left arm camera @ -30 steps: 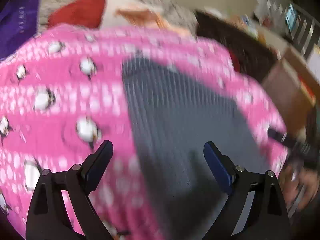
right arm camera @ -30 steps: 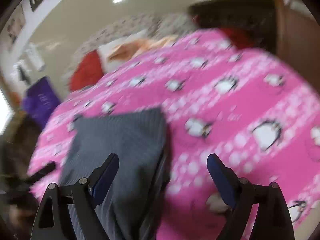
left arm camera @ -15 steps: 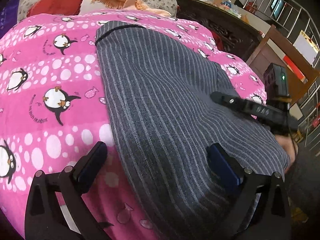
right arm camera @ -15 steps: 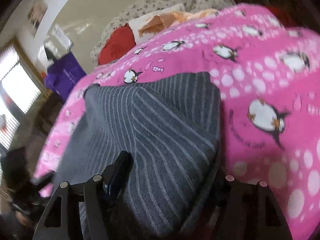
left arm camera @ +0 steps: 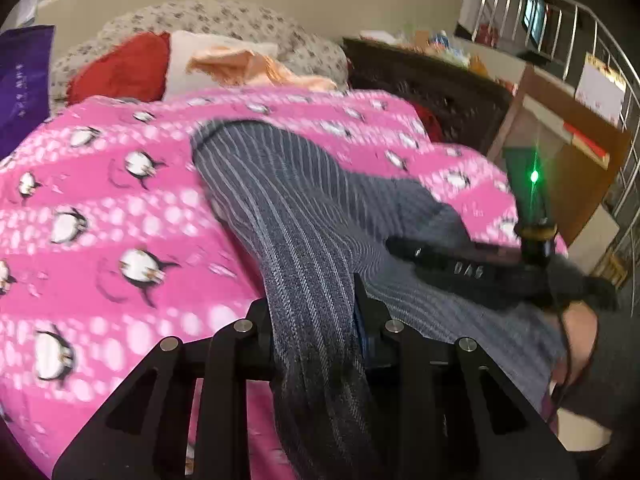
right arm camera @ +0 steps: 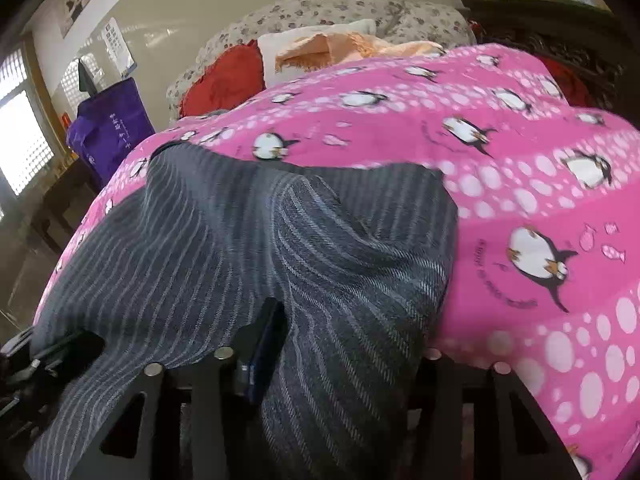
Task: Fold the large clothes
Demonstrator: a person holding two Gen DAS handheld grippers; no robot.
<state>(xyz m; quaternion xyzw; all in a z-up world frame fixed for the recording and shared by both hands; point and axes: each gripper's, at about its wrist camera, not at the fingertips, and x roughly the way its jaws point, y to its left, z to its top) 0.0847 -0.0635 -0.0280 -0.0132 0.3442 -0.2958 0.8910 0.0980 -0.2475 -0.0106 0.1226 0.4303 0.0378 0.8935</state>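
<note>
A grey pinstriped garment [left arm camera: 288,200] lies on a pink penguin blanket [left arm camera: 100,220] that covers the bed. My left gripper [left arm camera: 316,314] is closing, and a raised ridge of the cloth is squeezed tight between its fingers. In the right wrist view the same garment [right arm camera: 240,232] is gathered at my right gripper [right arm camera: 328,320], which is also closing. The cloth presses against its left pad and drapes over the right finger, hiding it. Creases fan out from that pinch. The right gripper's finger [left arm camera: 404,250] shows in the left wrist view, on the garment's near right corner.
Red [left arm camera: 120,68] and white pillows with an orange cloth [left arm camera: 244,64] lie at the bed's head. A dark wooden cabinet [left arm camera: 432,84] and a metal railing [left arm camera: 580,20] stand to the right. A purple bag [right arm camera: 108,128] is on the left. A person's hand [left arm camera: 576,332] holds the right gripper.
Both grippers stood open over the flat garment; now each has closed onto its near edge. The cloth has risen into ridges and pulled toward the cameras.
</note>
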